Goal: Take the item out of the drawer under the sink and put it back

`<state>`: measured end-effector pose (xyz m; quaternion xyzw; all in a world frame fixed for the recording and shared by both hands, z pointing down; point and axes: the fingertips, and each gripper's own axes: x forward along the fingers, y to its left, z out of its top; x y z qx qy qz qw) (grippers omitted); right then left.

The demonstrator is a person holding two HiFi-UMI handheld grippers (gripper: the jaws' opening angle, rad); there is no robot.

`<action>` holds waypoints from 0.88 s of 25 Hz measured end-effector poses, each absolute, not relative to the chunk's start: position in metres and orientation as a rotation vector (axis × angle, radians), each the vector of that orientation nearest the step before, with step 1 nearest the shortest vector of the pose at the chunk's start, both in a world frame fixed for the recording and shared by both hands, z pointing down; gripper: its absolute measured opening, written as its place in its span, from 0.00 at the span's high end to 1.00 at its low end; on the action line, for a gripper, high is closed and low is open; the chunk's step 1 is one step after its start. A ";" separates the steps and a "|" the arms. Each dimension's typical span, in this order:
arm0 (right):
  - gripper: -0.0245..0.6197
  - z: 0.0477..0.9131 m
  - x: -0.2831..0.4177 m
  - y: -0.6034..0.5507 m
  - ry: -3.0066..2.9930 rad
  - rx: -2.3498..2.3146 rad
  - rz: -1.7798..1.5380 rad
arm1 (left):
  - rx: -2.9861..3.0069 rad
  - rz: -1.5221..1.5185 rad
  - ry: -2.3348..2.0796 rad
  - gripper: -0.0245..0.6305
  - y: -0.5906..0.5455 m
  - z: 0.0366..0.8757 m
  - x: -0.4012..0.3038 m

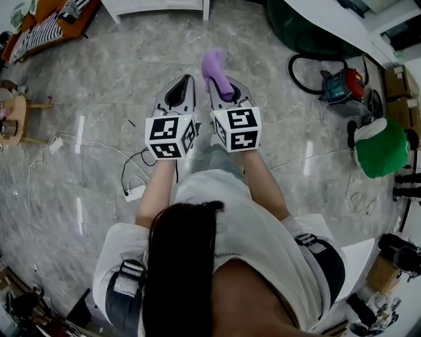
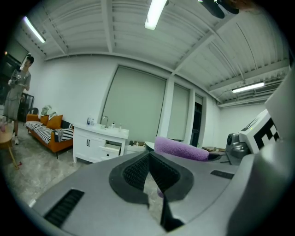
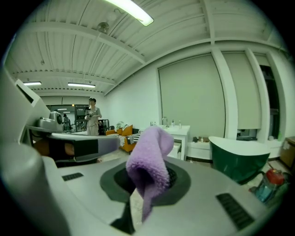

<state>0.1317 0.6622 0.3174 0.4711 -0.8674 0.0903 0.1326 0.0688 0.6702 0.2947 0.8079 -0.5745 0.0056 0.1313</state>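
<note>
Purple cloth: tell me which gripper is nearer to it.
Right. The right gripper is clamped on the purple cloth, which sticks out past its jaws. The left gripper is beside it, shut and empty, not touching the cloth.

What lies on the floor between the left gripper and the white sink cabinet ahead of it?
Nothing: in the head view only bare grey floor stretches from the left gripper to the white sink cabinet.

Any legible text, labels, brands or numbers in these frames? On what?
None legible.
Left marker cube, right marker cube: black-and-white square patterns, no letters.
Vacuum cleaner, cardboard box: any print too small to read.
Purple cloth: no tag visible.
</note>
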 end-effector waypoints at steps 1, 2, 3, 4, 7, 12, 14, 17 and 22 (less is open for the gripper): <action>0.88 0.317 0.131 0.654 -2.519 1.360 0.265 | 2.341 0.022 -1.671 0.96 0.662 0.295 0.069; 0.88 0.316 0.131 0.646 -2.525 1.353 0.270 | 2.334 0.031 -1.676 0.96 0.654 0.296 0.070; 0.88 0.314 0.130 0.638 -2.532 1.345 0.272 | 2.326 0.040 -1.680 0.96 0.647 0.297 0.071; 0.88 0.313 0.131 0.631 -2.537 1.338 0.271 | 2.318 0.048 -1.684 0.96 0.641 0.298 0.073; 0.88 0.310 0.132 0.611 -2.539 1.320 0.260 | 2.306 0.060 -1.688 0.96 0.623 0.300 0.077; 0.88 0.313 0.143 0.584 -2.540 1.297 0.270 | 2.275 0.054 -1.720 0.96 0.595 0.301 0.081; 0.88 0.312 0.150 0.573 -2.545 1.295 0.273 | 2.264 0.047 -1.735 0.96 0.583 0.300 0.086; 0.88 0.314 0.160 0.557 -2.552 1.285 0.276 | 2.254 0.048 -1.747 0.96 0.567 0.302 0.096; 0.88 0.319 0.173 0.535 -2.559 1.255 0.287 | 2.239 0.053 -1.765 0.96 0.546 0.305 0.111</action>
